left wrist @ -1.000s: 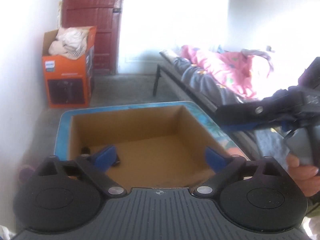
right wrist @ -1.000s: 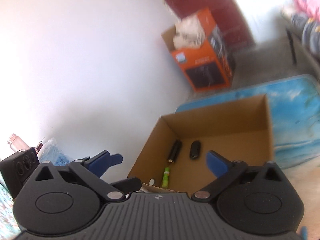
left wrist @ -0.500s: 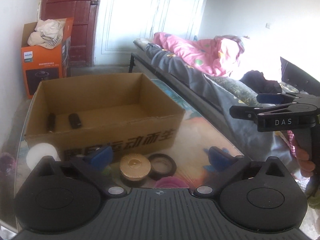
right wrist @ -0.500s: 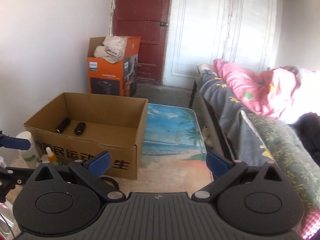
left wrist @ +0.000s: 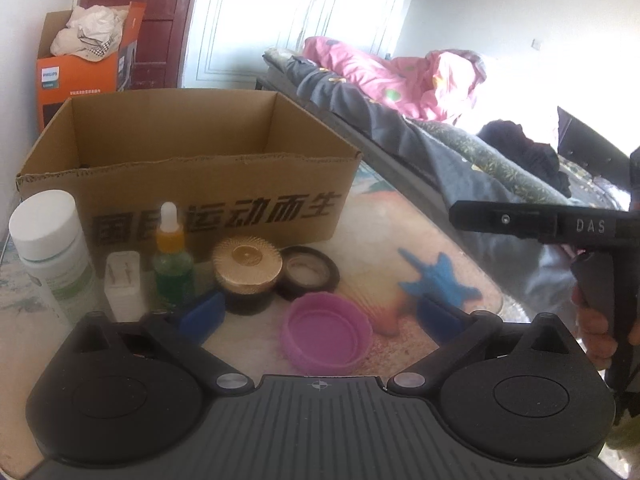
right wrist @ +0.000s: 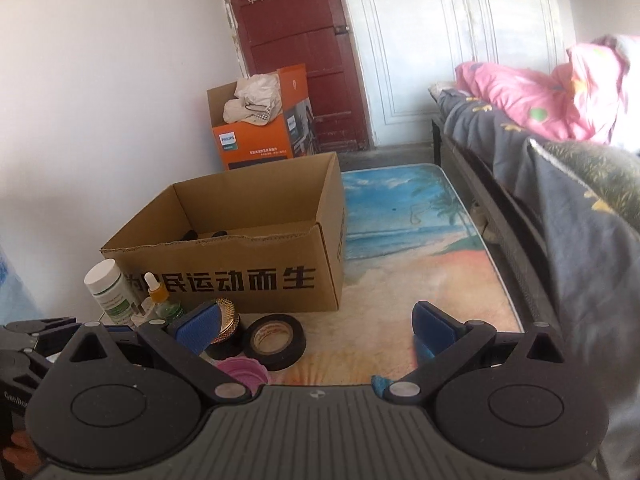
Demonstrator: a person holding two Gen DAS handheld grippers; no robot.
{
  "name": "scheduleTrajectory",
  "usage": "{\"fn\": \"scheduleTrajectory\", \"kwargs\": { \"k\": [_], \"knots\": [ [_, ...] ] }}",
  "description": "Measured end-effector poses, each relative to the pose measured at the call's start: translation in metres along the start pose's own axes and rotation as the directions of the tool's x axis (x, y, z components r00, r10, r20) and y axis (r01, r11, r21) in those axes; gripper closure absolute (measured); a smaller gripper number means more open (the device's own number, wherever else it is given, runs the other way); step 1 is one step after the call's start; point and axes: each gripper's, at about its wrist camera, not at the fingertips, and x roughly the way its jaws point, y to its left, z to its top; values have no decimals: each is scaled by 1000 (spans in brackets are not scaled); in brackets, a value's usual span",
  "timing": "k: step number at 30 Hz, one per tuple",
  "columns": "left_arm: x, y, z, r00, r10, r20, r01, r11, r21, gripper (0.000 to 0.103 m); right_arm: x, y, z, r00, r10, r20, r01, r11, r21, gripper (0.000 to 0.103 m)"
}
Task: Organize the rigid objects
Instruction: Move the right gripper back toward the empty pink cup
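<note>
An open cardboard box stands on the beach-print table, with small dark items inside. In front of it stand a white bottle, a white charger, a green dropper bottle, a gold-lidded jar, a black tape roll and a pink cap. My left gripper is open and empty just above the pink cap. My right gripper is open and empty, right of the tape roll.
A bed with pink and grey bedding runs along the table's right side. An orange carton stands on the floor by the red door. A white wall is at the left. The right gripper's body shows in the left wrist view.
Both grippers have pulled back from over the box and dropped low to the near side of the table. The row of small objects has come into view.
</note>
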Motion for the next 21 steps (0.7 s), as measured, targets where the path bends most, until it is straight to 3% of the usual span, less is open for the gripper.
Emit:
{"fn": "scheduleTrajectory", "kwargs": {
  "k": [10,17,21],
  "knots": [
    [27,-2,-24,989,136,-67,-135,991,17,0,43,1,-24,988,101,-119,-94,993,66,0],
    [40,-8,-28,987,142,-77,-136,988,78,2,60,0,-33,975,156,-161,-141,985,101,7],
    [48,-13,-29,988,114,-101,-105,990,99,8,69,3,-40,961,199,-192,-177,976,124,22]
  ]
}}
